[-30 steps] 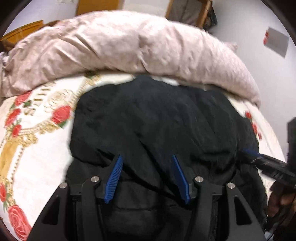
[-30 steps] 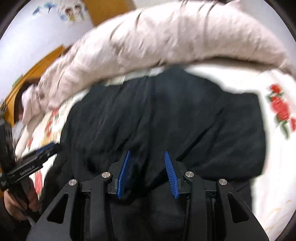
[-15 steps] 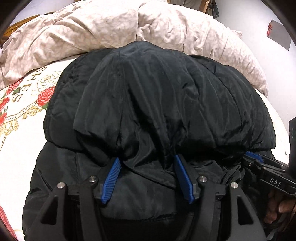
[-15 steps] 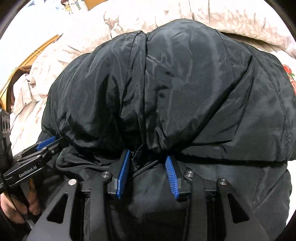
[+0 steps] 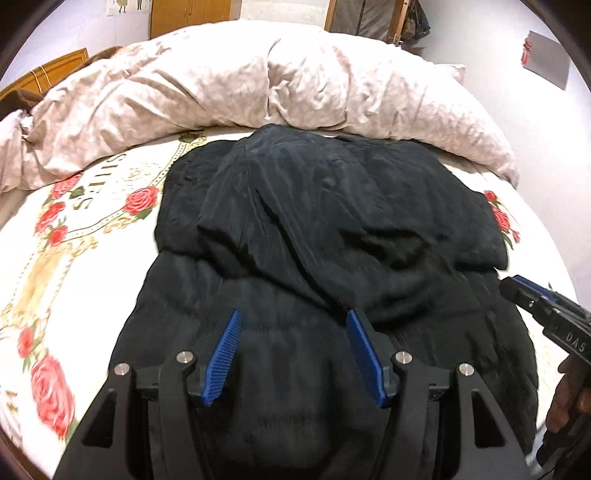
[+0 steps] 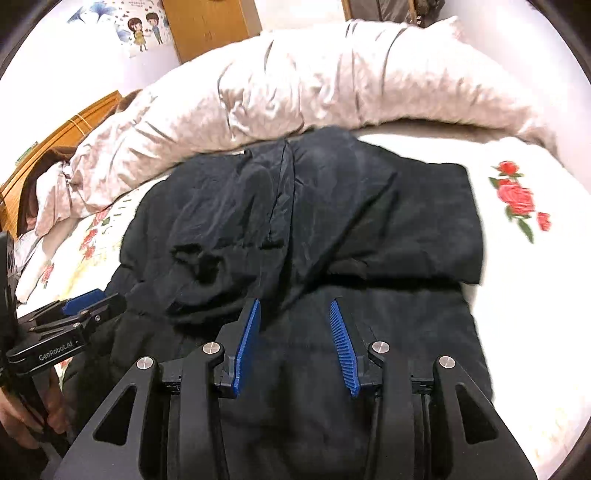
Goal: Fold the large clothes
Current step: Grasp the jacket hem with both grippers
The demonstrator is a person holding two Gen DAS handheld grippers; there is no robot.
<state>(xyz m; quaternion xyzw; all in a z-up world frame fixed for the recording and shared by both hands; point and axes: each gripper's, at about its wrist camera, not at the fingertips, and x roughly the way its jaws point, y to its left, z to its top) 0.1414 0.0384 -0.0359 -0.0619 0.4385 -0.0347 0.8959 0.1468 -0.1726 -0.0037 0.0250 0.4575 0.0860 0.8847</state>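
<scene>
A large black padded jacket (image 5: 332, 229) lies on the bed, its far part folded back over its near part. It also shows in the right wrist view (image 6: 295, 221). My left gripper (image 5: 293, 317) is open and empty, hovering just above the jacket's near part. My right gripper (image 6: 295, 308) is open and empty, above the fold's near edge. The right gripper shows at the right edge of the left wrist view (image 5: 543, 306). The left gripper shows at the left of the right wrist view (image 6: 70, 317).
The bed sheet (image 5: 74, 266) is white with red roses. A rumpled beige duvet (image 5: 258, 85) is piled along the far side. A wooden headboard (image 6: 62, 136) and a wooden cabinet (image 6: 210, 26) stand behind the bed.
Both grippers let go of the jacket fabric and drew back. The raised fold dropped onto the jacket's near part and now lies flat.
</scene>
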